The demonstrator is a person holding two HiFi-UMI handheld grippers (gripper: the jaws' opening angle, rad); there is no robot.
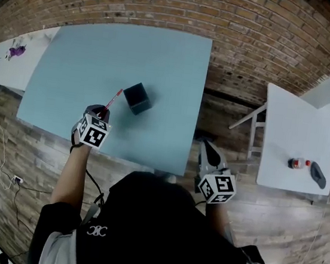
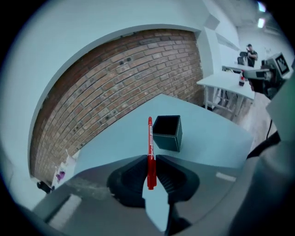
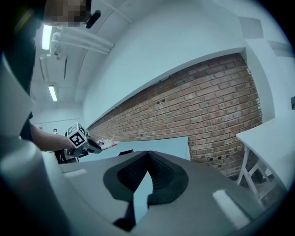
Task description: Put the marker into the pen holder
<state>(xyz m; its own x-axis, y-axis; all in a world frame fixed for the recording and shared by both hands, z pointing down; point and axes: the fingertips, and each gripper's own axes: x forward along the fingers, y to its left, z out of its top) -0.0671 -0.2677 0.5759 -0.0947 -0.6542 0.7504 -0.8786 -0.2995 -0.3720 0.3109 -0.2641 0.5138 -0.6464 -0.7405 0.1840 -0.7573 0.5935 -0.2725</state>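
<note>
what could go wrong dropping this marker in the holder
1. The left gripper pinches the marker only at its jaw tips, so it may swivel or slip while being tilted.
2. The pen holder stands loose on the table with a small opening; a hit on the rim could push or tip it, and the right gripper is not steadying it.

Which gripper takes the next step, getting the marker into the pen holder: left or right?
Left. The left gripper is shut on the red marker, and the black pen holder stands just ahead of it. The right gripper is shut on nothing, off the table's corner.
</note>
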